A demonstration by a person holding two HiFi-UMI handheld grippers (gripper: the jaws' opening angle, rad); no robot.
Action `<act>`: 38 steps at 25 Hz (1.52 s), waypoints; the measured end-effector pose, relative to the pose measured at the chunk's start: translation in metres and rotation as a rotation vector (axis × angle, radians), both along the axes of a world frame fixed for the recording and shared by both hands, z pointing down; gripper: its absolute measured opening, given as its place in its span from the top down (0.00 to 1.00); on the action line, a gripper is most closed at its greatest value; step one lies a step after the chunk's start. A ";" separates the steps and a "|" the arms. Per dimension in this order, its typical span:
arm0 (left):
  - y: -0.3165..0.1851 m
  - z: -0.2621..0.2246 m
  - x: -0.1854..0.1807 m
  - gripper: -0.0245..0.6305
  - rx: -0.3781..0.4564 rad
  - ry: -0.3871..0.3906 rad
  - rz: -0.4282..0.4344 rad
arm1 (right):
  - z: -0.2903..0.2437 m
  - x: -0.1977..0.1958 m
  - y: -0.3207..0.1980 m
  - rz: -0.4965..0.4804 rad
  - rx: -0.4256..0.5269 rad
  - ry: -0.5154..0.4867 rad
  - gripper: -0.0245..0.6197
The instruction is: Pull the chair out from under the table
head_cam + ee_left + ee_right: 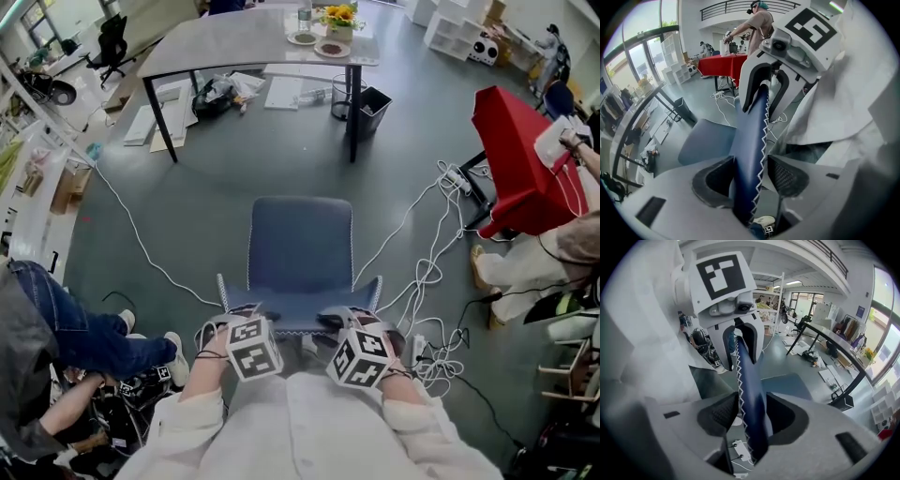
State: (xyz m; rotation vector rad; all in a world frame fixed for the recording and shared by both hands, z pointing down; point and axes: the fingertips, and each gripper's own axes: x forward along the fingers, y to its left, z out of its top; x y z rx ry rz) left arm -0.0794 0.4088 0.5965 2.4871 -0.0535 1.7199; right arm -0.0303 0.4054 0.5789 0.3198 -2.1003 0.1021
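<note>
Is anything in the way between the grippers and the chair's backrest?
Nothing visible. The chair backrest already stands between the fingers of both the left gripper and the right gripper.

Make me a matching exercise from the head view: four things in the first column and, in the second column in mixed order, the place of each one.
Things
1. blue chair
2. yellow flowers
3. black bin
4. red table

Places
A. on top of the grey table
B. at the right side of the view, with white cables on the floor beside it
C. on the open floor, fully out from under the grey table
D. on the floor, next to the grey table's leg at the picture's right

Right pairs: 1-C, 2-A, 3-D, 4-B
</note>
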 end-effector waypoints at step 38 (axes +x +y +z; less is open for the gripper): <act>-0.046 -0.118 0.063 0.94 0.171 0.590 -0.423 | -0.150 0.038 -0.048 0.167 0.177 -0.361 0.96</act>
